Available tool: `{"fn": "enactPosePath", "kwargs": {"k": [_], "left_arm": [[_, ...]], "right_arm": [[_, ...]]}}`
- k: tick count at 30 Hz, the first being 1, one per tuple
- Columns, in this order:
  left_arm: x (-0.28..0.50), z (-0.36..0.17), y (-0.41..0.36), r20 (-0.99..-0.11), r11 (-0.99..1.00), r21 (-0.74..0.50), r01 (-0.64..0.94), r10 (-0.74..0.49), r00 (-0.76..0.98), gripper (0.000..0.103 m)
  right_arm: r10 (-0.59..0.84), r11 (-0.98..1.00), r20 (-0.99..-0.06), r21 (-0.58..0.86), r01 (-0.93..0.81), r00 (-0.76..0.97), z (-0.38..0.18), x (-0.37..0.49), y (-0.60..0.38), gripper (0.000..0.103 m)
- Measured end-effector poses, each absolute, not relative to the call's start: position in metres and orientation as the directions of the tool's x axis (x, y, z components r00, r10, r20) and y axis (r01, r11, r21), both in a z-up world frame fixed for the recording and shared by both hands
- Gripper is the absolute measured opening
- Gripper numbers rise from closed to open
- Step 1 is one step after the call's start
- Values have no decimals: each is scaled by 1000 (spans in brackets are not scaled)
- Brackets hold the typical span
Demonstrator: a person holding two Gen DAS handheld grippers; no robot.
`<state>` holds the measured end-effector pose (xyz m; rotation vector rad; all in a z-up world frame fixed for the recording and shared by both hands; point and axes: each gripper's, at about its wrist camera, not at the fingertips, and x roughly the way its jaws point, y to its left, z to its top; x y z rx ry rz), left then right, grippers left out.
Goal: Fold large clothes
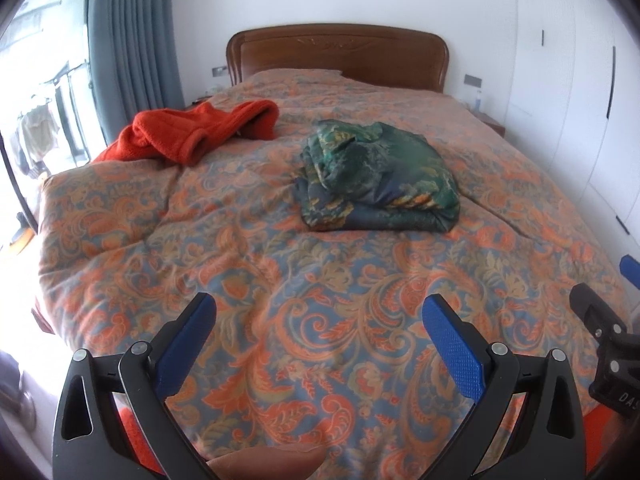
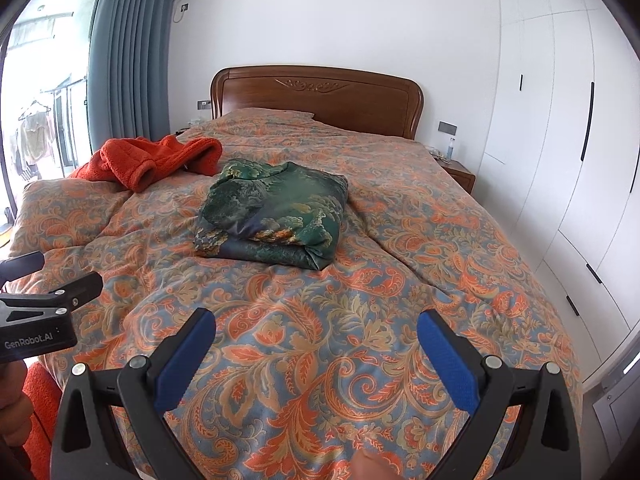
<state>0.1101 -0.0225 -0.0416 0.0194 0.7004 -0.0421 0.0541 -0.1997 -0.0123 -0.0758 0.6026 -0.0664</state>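
Observation:
A green patterned garment (image 1: 380, 176) (image 2: 276, 216) lies folded into a thick bundle in the middle of the bed. An orange fleece garment (image 1: 192, 132) (image 2: 156, 160) lies crumpled at the bed's far left. My left gripper (image 1: 320, 316) hovers open over the near part of the quilt, holding nothing. My right gripper (image 2: 316, 332) is also open and empty, well short of the green bundle. Part of the right gripper (image 1: 600, 344) shows at the right edge of the left wrist view, and the left gripper body (image 2: 44, 312) at the left edge of the right wrist view.
The bed carries an orange and blue paisley quilt (image 1: 320, 280) (image 2: 400, 280) and has a wooden headboard (image 2: 316, 96). White wardrobe doors (image 2: 560, 140) line the right side. A nightstand (image 2: 456, 172) stands at the far right. Grey curtains (image 2: 128, 56) and a window are at the left.

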Motion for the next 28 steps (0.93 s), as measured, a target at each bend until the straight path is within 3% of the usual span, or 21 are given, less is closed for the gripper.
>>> {"fn": "enactPosePath", "kwargs": {"k": [28], "left_arm": [[106, -41, -29, -619, 998, 17, 57, -34, 784, 103]], "right_arm": [[-114, 993, -597, -91, 73, 794, -18, 58, -197, 102]]}}
